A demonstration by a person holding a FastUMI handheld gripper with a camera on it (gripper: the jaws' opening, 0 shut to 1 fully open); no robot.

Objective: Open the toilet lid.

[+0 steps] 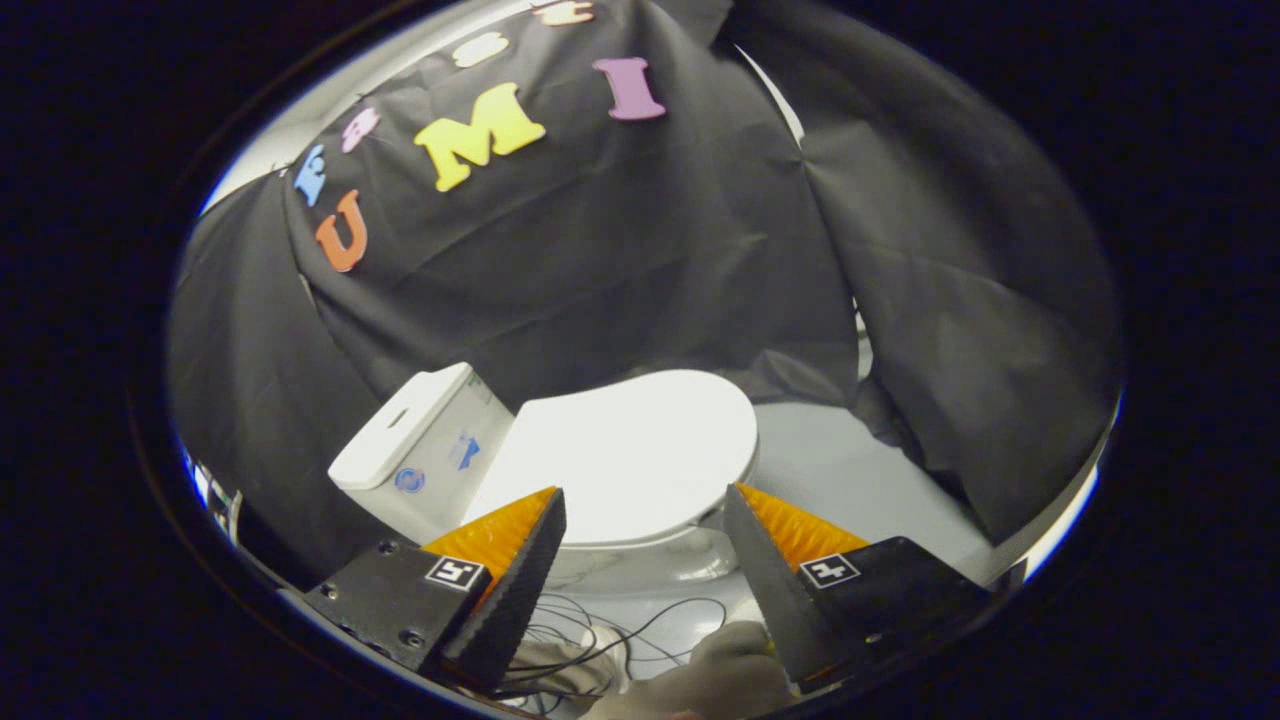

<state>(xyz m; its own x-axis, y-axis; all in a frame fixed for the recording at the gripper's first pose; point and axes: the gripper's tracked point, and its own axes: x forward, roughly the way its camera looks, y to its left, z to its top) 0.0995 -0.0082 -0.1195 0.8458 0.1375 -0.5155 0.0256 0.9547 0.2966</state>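
A white toilet stands on the pale floor just ahead of my fingers. Its lid (630,455) lies flat and closed over the bowl (660,562), and the white tank (425,450) sits to the lid's left. My gripper (645,495) is open, its two fingers spread wide with the near side of the lid showing between them. Neither finger touches the lid. The left fingertip (545,520) stands near the tank side, the right fingertip (745,510) near the lid's front end.
Black cloth walls close in behind and on both sides of the toilet. A strip of pale floor (850,470) runs to the right of the bowl. Thin dark cables (620,630) lie on the floor below the bowl, beside a gloved hand (720,680).
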